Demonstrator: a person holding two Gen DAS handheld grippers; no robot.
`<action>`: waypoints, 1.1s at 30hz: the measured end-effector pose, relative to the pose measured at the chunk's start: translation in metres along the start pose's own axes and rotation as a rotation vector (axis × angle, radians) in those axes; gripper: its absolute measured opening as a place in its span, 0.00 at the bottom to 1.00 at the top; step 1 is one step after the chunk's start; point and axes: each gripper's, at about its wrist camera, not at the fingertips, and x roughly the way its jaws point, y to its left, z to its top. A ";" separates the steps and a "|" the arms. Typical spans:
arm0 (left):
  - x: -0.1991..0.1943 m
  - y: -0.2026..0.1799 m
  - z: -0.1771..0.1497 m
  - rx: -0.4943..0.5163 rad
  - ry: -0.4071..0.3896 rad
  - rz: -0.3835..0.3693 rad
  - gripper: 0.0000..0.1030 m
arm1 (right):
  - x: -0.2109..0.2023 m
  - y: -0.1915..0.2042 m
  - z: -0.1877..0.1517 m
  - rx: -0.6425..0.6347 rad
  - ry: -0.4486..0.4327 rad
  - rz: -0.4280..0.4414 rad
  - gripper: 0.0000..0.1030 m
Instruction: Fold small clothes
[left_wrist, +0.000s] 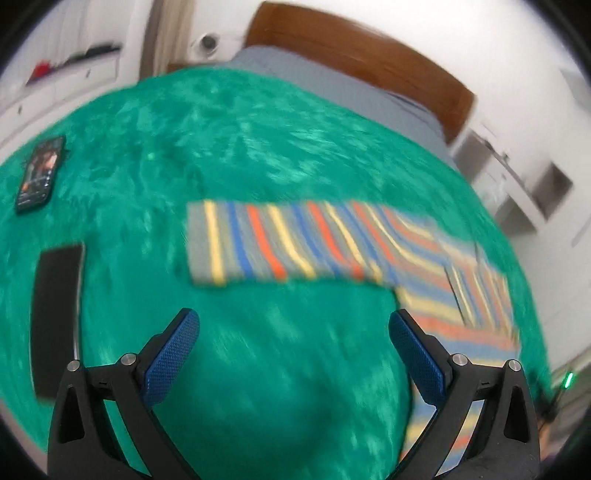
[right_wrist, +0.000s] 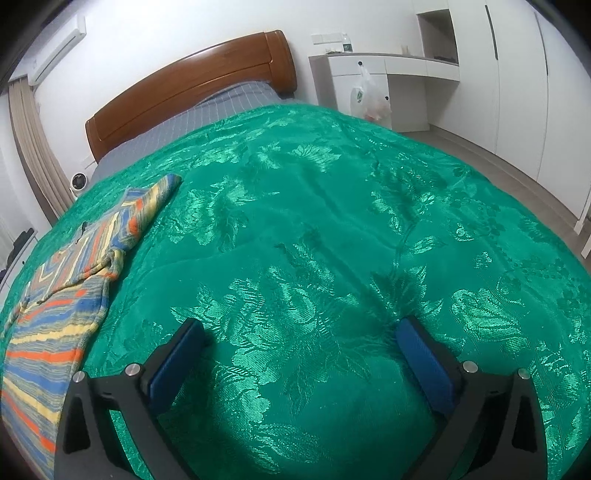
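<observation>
- Blue pads of the left gripper (left_wrist: 293, 325) stand wide apart with only green bedspread (left_wrist: 229, 147) between them; nothing is held.
- The right gripper (right_wrist: 299, 334) is likewise spread wide and empty, its tips low over the bedspread, close to it or touching; I cannot tell which.
- The striped garment (left_wrist: 332, 240) lies on the bed toward its left side, one sleeve stretched flat across the cover, the body running back toward the near edge.
- My reading: this is a pause between folds, with no cloth in either gripper, and the garment looks only partly folded.
- The next move probably calls for a gripper to come down on a free edge, the sleeve end or the hem, and pinch just the top layer without catching the bedspread.
- Only the left view shows a phone (left_wrist: 40, 173) and a dark flat object (left_wrist: 55, 317) near the bed's left edge, though it is blurred.
- Only the right view shows the garment's bunched collar area sharply, plus the wardrobe (right_wrist: 517, 92) beyond the bed's right side.
</observation>
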 end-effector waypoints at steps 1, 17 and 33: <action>0.012 0.012 0.014 -0.039 0.023 0.024 0.99 | 0.000 0.000 0.000 0.001 -0.002 0.003 1.00; 0.068 -0.059 0.087 0.040 0.055 0.100 0.02 | -0.001 0.002 -0.001 -0.005 -0.002 -0.004 1.00; 0.097 -0.340 -0.026 0.545 0.121 -0.192 0.67 | -0.001 0.003 -0.001 -0.010 -0.001 -0.013 1.00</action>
